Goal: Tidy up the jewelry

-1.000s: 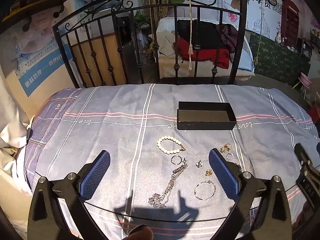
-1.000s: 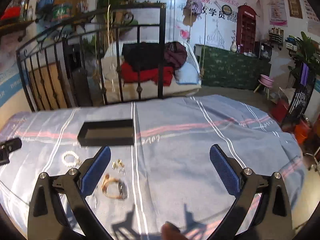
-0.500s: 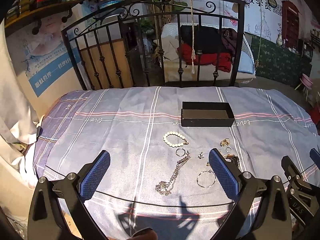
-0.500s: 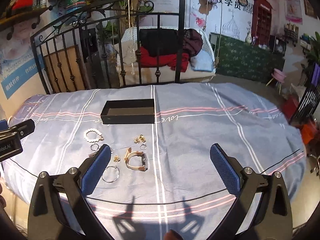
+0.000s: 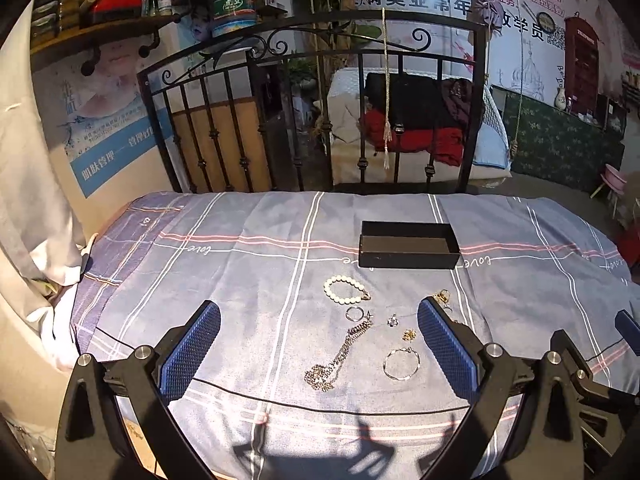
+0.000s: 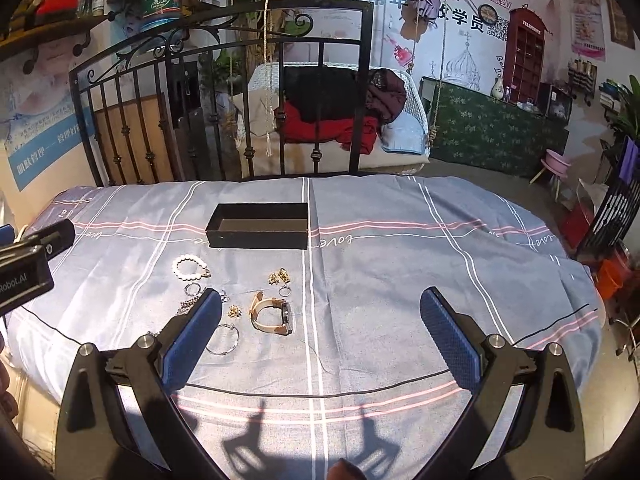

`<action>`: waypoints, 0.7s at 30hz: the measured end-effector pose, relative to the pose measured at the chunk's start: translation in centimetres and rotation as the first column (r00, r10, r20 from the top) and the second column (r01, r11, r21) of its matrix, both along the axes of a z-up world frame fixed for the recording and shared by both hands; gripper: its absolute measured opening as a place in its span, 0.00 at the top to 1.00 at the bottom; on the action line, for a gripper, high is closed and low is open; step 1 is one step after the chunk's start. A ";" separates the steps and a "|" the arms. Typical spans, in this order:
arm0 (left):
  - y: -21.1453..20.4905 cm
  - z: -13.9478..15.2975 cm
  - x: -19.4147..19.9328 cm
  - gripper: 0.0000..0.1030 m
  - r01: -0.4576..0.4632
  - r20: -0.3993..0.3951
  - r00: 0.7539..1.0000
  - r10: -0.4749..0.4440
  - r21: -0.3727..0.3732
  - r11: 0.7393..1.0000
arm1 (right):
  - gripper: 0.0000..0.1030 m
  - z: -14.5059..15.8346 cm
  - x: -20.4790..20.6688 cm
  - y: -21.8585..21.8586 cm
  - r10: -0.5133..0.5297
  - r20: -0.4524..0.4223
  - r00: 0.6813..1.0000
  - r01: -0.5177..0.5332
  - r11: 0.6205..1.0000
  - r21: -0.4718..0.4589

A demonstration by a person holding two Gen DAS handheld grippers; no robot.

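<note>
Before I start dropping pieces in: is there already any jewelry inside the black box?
No, the black box shows only its bare dark floor, while the pearl bracelet and the watch lie on the cloth in front of it.

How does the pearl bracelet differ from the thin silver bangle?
The pearl bracelet is a ring of chunky white beads; the silver bangle is one thin wire hoop. The bracelet lies nearer the black box; the bangle lies nearer the camera. Both lie flat on the cloth, untouched.

— What's different from a second ago?
— Both grippers, left [image 5: 318,346] and right [image 6: 320,334], have pulled back from the bed [image 6: 400,280].
— And the jewelry?
— Hard to tell, but more of it shows, including the watch [image 6: 274,312].
</note>
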State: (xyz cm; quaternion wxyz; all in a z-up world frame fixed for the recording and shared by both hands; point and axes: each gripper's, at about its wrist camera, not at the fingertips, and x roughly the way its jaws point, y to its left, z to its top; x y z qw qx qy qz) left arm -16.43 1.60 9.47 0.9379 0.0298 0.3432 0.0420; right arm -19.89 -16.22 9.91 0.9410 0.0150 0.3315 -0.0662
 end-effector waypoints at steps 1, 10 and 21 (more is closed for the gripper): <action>0.1 -0.1 0.1 0.06 0.006 -0.014 1.000 -0.006 -0.015 1.000 | 0.05 0.0 0.0 0.0 0.000 0.000 1.000 0.000 1.000 0.002; 0.0 0.1 -0.2 0.06 0.027 -0.015 1.000 -0.027 -0.012 1.000 | 0.05 0.4 -0.6 0.2 0.005 0.011 1.000 -0.006 1.000 0.005; -0.2 0.1 -0.4 0.06 0.037 -0.017 0.999 -0.037 -0.011 0.999 | 0.05 0.6 -1.0 0.3 0.006 0.018 1.000 -0.007 1.000 0.009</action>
